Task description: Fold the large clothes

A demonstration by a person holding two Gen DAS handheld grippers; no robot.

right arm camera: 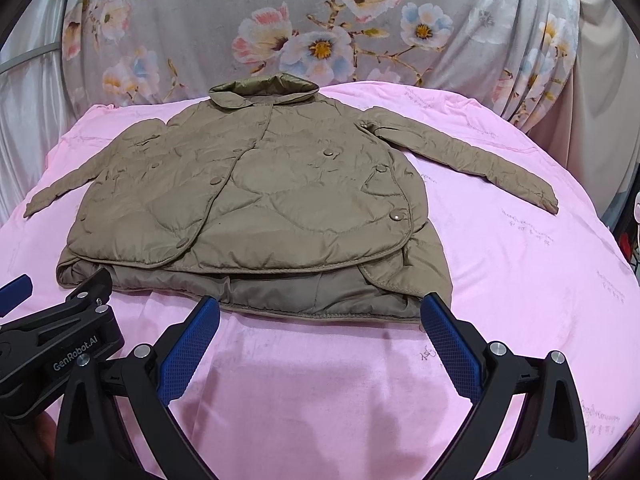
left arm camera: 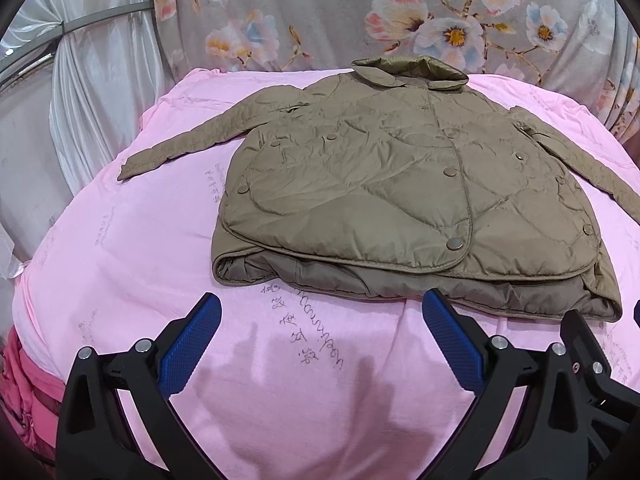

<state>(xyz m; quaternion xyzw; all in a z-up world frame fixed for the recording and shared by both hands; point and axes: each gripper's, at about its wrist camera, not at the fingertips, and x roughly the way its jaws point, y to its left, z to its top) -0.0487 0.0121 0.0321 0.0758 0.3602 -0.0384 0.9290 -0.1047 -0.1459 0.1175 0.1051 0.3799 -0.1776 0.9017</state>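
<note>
An olive quilted jacket lies front up on a pink sheet, collar at the far side, both sleeves spread outward. Its hem is folded up, so the lining shows along the near edge. It also shows in the right wrist view. My left gripper is open and empty, fingers just short of the near hem. My right gripper is open and empty, fingertips at the near hem. The left gripper's black body shows at the lower left of the right wrist view.
The pink sheet covers a rounded bed surface that falls away at the sides. A grey floral cloth hangs behind. White curtains and a metal rail stand at the left. Red fabric lies at the lower left.
</note>
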